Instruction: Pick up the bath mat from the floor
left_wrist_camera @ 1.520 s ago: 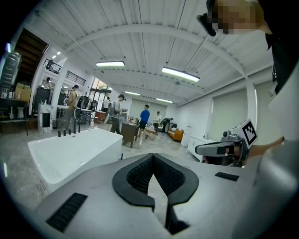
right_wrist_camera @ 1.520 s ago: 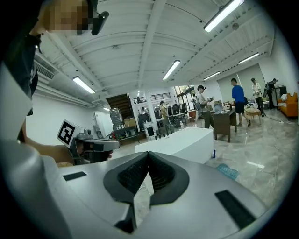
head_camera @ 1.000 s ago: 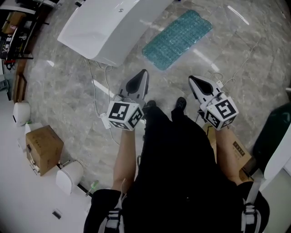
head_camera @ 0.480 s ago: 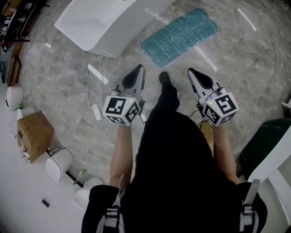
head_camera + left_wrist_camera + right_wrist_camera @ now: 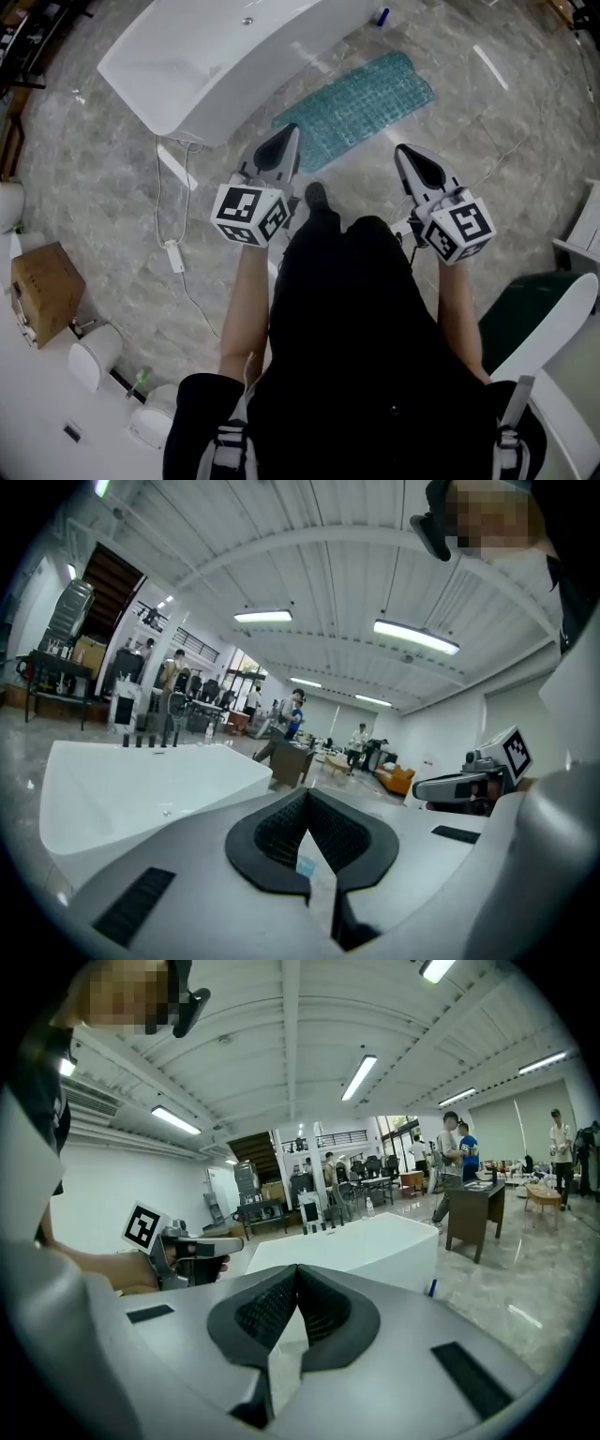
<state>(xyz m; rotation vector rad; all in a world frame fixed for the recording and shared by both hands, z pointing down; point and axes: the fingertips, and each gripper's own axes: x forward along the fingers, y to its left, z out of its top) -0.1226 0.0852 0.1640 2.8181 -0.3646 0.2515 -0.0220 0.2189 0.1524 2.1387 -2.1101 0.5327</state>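
Observation:
The teal bath mat (image 5: 356, 98) lies flat on the marble floor beside the white bathtub (image 5: 216, 56), ahead of both grippers in the head view. My left gripper (image 5: 286, 141) is held in the air with its tip short of the mat's near left end, jaws shut and empty. My right gripper (image 5: 412, 159) hangs to the right of the mat's near edge, also shut with nothing in it. In the left gripper view the shut jaws (image 5: 305, 794) point level over the bathtub (image 5: 122, 789); the mat is out of sight there. The right gripper view shows shut jaws (image 5: 296, 1269) and the bathtub (image 5: 356, 1241).
A white cable (image 5: 173, 248) trails over the floor at the left. A cardboard box (image 5: 42, 286) and white fixtures (image 5: 94, 352) stand at the lower left. A dark green object (image 5: 525, 314) sits at the right. The person's foot (image 5: 317, 195) is between the grippers. People and desks stand far off.
The person has stepped forward, so the mat and the bathtub now lie nearer to both grippers. Both grippers stayed shut and empty.

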